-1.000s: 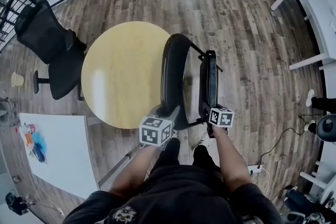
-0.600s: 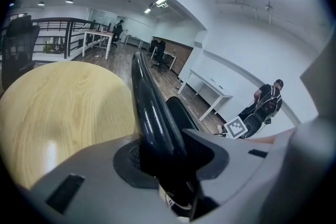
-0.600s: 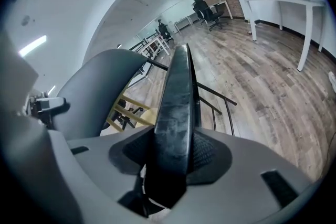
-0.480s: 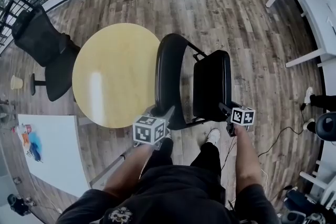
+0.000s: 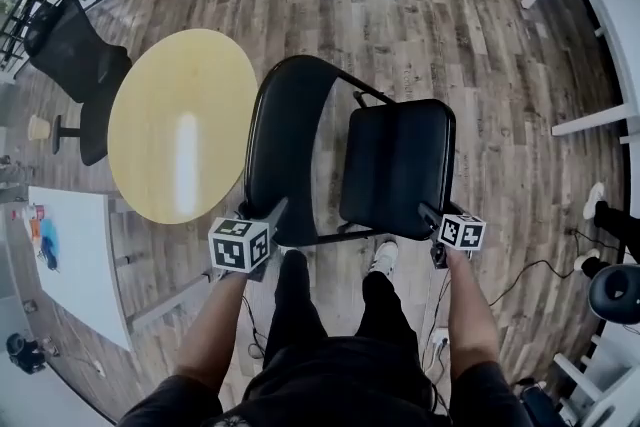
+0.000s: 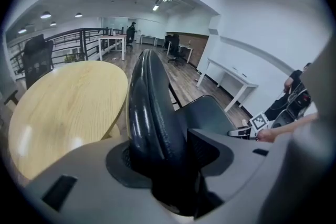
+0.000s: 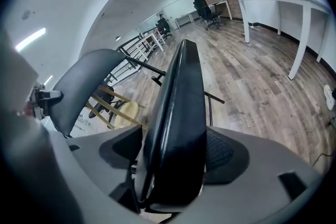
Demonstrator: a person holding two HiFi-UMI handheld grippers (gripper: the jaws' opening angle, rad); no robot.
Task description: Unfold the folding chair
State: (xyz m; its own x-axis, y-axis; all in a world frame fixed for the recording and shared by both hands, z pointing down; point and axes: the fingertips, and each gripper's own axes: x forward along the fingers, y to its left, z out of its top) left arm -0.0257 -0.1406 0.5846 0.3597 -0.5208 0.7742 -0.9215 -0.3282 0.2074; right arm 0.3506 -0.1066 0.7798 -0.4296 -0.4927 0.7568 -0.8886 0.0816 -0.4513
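Our left tool straddled the chair backrest, our right tool the seat just right of that backrest; both tools' jaws had just been opening, slack around them.

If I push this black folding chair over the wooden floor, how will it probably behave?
The folding chair is probably light: its frame is thin tube. Its glossy backrest may be slippery. On the smooth wooden floor it likely slides.
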